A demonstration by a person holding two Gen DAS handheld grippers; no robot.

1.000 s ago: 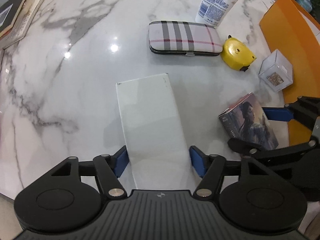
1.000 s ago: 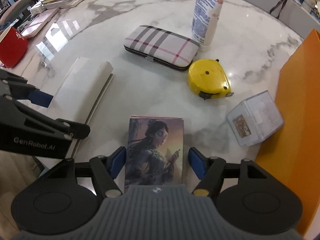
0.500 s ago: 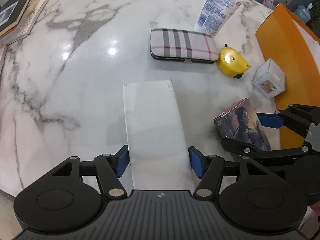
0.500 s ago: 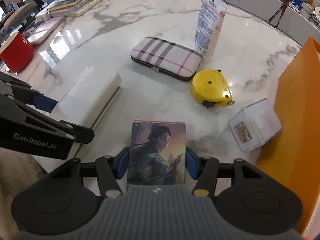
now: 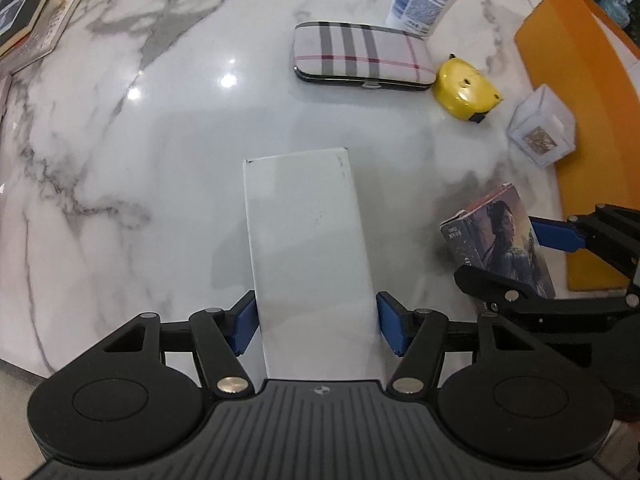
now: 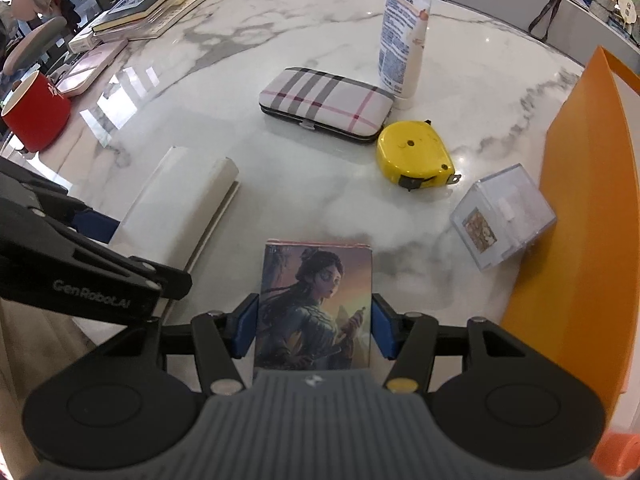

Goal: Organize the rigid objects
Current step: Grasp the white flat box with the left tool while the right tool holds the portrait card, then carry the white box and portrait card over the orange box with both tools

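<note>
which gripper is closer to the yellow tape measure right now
Right. The right gripper, shut on the picture box, sits just short of the yellow tape measure; the left gripper, holding the white box, is farther left.

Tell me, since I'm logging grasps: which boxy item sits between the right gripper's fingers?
The illustrated card box, showing a painted woman, sits in the right gripper; the white box is in the left gripper.

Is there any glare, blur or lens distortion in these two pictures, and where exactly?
Left wrist view: two bright lamp reflections on the marble table, soft motion blur toward the books at the left edge, and a strongly curved table rim. Right wrist view: sharper, with window glare beside the red mug, a soft shadow under the clear box, and the orange bin bowed by the fisheye.
</note>
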